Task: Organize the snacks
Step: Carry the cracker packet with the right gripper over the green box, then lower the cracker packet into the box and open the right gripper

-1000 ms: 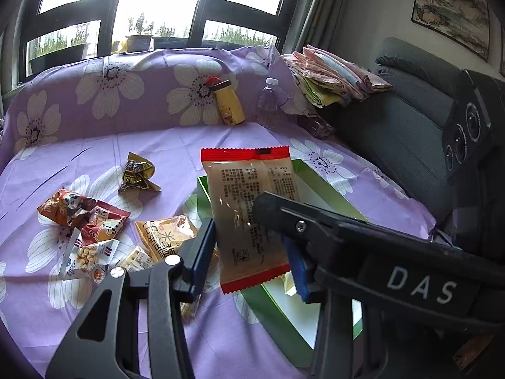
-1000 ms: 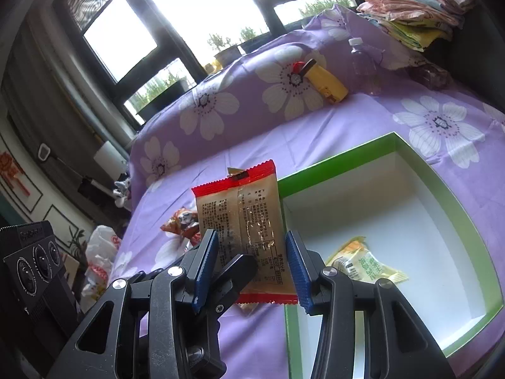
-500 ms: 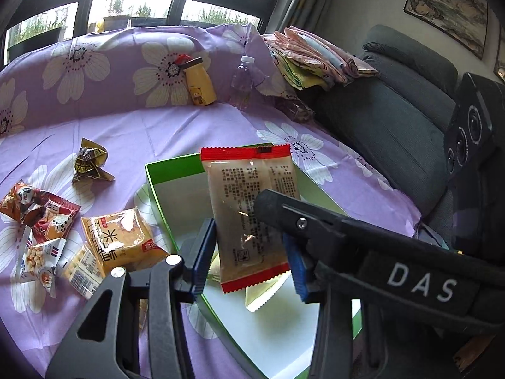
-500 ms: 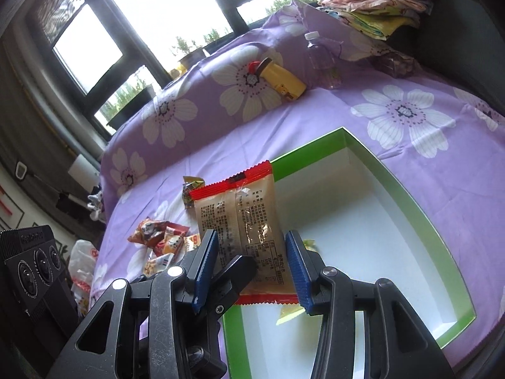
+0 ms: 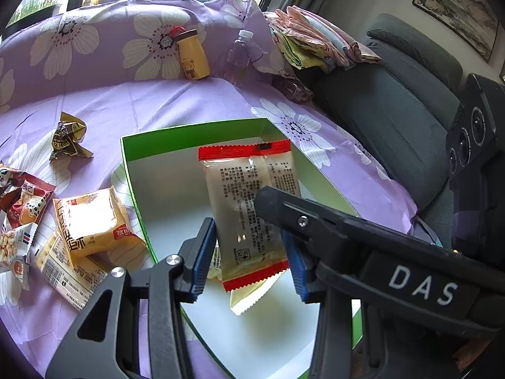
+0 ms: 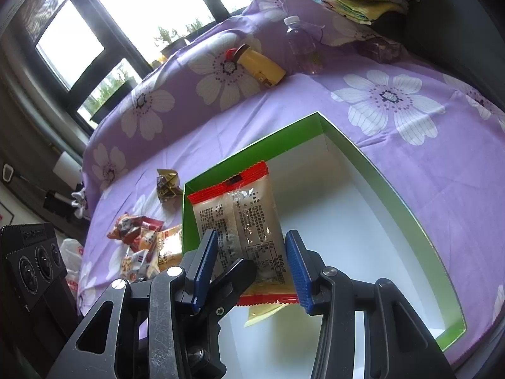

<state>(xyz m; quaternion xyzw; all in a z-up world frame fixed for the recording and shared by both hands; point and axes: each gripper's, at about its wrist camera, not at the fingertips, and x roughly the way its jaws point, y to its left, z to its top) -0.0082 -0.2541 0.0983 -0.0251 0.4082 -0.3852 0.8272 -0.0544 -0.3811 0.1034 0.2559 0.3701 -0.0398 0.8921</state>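
Both grippers hold one tan snack packet with red ends (image 5: 249,202), seen also in the right wrist view (image 6: 243,221). My left gripper (image 5: 249,252) and my right gripper (image 6: 249,268) are both shut on its sides. The packet hangs above the white inside of the green-rimmed box (image 5: 139,195) (image 6: 394,195). A yellow packet (image 5: 249,300) (image 6: 262,312) lies in the box under it. Loose snacks lie on the purple cloth left of the box: an orange cake packet (image 5: 91,221), a red panda packet (image 5: 25,202) and a gold crumpled wrapper (image 5: 68,135).
A yellow bottle (image 5: 192,57) and a clear water bottle (image 5: 240,53) lean at the back of the flowered cloth. Folded cloths (image 5: 315,44) lie on a grey sofa (image 5: 394,101) at the right. Windows stand behind.
Both grippers have carried the packet from beside the box to over its inside, and lower. The box fills more of both views.
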